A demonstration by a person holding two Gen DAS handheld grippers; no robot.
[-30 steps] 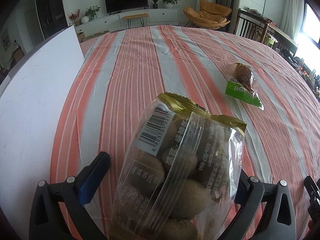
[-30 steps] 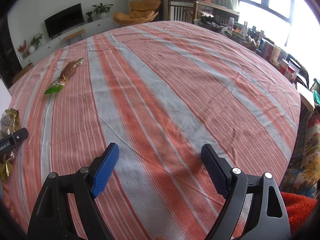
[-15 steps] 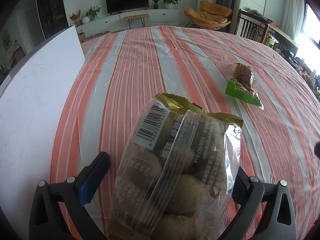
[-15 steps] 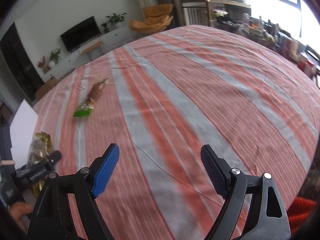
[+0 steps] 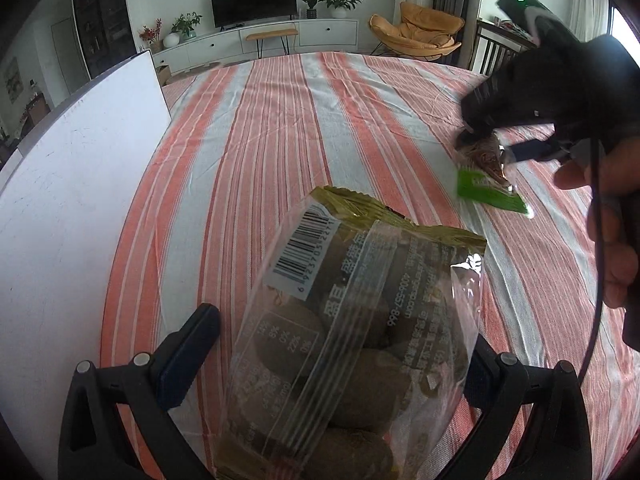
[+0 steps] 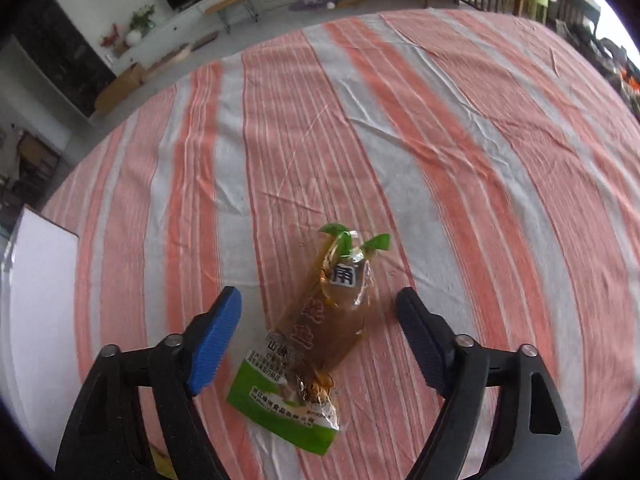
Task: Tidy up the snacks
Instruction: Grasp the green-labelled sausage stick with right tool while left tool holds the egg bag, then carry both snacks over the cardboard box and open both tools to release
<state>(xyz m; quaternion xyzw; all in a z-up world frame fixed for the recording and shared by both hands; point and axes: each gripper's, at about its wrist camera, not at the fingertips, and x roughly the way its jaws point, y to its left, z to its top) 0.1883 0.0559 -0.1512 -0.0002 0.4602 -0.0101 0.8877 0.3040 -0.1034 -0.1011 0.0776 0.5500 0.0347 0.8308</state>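
In the left wrist view a clear bag of brown round snacks (image 5: pixel 344 344) with a gold top edge and a barcode stands between the fingers of my left gripper (image 5: pixel 340 344), above the striped cloth; the jaws stand wide and I cannot tell if they pinch it. A brown snack pack with a green end (image 6: pixel 320 332) lies on the cloth. My right gripper (image 6: pixel 320 332) is open and straddles it, one finger on each side. From the left wrist view this pack (image 5: pixel 486 178) shows at the right under the right gripper (image 5: pixel 500 148).
A white board (image 5: pixel 72 216) lies along the table's left side, also in the right wrist view (image 6: pixel 36 312). The orange and grey striped tablecloth (image 6: pixel 460 160) covers the round table. A hand (image 5: pixel 612 236) holds the right gripper. Living room furniture stands beyond the far edge.
My right gripper has swung left across the table and come down over the green-ended pack, now between its open fingers. The left gripper and its bag have barely moved.
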